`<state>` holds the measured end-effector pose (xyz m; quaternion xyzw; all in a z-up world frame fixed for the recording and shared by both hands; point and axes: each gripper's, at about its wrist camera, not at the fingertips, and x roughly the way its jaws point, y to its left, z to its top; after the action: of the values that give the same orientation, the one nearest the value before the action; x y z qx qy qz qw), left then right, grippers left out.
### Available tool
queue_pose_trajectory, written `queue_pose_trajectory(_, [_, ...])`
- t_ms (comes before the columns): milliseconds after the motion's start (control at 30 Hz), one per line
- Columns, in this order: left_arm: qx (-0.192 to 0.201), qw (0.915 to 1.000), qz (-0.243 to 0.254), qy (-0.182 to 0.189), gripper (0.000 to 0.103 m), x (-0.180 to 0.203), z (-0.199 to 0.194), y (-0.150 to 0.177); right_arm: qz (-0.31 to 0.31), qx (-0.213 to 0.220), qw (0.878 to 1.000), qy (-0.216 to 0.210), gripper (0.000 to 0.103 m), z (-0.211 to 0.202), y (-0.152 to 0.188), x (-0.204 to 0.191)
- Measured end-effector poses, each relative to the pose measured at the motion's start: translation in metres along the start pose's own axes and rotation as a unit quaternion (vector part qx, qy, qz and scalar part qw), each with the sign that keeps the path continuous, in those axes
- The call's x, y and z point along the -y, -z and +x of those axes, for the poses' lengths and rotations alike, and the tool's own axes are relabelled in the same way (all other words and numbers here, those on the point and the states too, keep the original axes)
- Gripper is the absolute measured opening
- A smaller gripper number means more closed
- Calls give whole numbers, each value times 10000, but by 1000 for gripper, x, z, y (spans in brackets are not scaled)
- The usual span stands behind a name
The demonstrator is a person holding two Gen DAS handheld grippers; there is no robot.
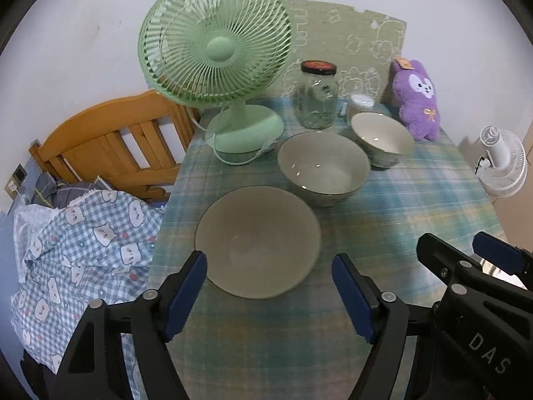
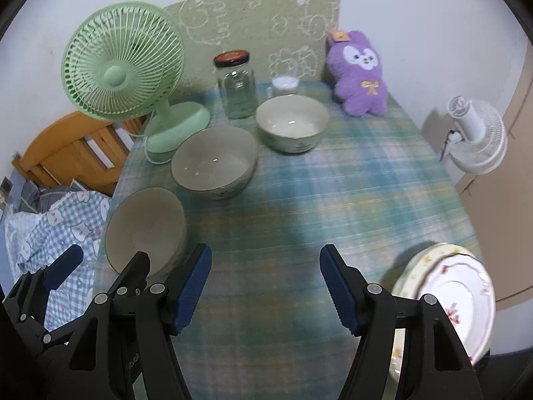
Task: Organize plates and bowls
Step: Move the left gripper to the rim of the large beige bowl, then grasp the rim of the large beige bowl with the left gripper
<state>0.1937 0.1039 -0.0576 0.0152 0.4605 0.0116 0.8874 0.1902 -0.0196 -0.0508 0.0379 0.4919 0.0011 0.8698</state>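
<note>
Left gripper (image 1: 269, 295) and right gripper (image 2: 265, 288): fingers wide apart, empty. Near bowl (image 1: 258, 241) sits by worktop (image 1: 416, 200) edge; clumsy nudge risks fall onto bed (image 1: 83, 240).

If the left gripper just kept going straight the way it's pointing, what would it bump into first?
Most likely the nearest bowl: it sits just ahead of the open left gripper, roughly centred between its fingers. Depth is hard to judge, so it might meet the tablecloth first.

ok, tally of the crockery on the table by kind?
Bowls: 3 – near bowl, middle bowl, far bowl
Plates: 2 – floral plate stacked on a yellow-patterned plate
Total: 5
</note>
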Motion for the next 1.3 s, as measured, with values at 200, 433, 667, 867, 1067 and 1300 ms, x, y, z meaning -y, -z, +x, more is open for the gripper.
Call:
queue_pose_trajectory(200, [-67,9999,31,-114,77,-16,30,-4,-6,-111,9999,-6,71,32,-5,-19])
queue_pose_trajectory(433, [-135,9995,-34,-287,75,-31,53,-10,-1,-256,9995,-164,65,59,-15,-38])
queue_pose_trajectory(667, [-335,9989,-81,-303,57,-48,73,-9,-155,-389,9988,-251,55,79,-18,-62])
queue_pose_trajectory(867, [-548,9981,-34,-267,40,-54,90,-6,-268,-639,9971,-326,33,99,-16,-79])
queue_pose_trajectory(1067, [-592,9981,-82,-171,26,-56,91,-3,-435,-688,9964,-227,18,107,-17,-88])
queue_pose_trajectory(1300, [-607,9981,-88,17,26,-52,87,-1,-424,-720,9965,-64,18,102,-16,-84])
